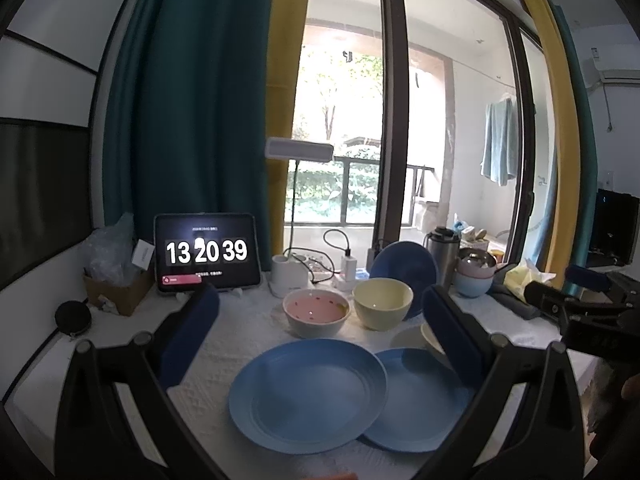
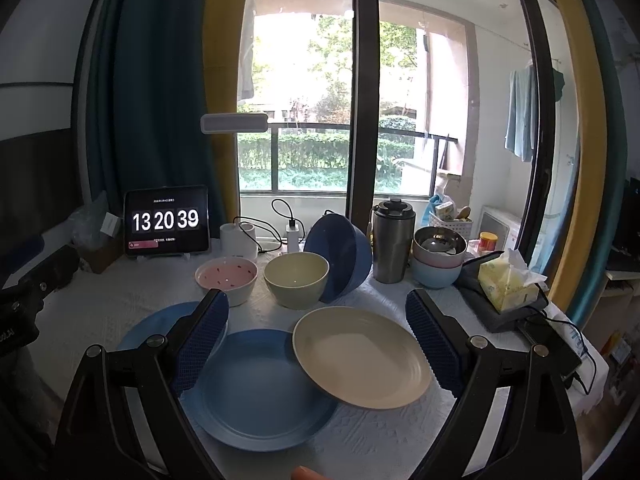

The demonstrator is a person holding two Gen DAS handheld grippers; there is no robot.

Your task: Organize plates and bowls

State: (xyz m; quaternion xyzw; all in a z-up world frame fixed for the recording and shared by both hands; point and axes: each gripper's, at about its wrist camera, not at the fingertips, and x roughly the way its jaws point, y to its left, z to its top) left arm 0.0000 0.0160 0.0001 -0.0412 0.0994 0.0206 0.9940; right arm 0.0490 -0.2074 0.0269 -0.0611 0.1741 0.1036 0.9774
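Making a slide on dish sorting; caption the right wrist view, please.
Open right gripper hovers over a cream plate overlapping a blue plate, bowls behind.

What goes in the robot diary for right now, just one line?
stage: start, nothing held | left gripper: open | right gripper: open | blue plates: overlapping | cream plate: leaning on blue plate | bowls: unstacked behind

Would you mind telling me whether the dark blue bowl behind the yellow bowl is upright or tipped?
Tipped. The dark blue bowl stands on its side, its opening turned left toward the yellow bowl, which sits upright.
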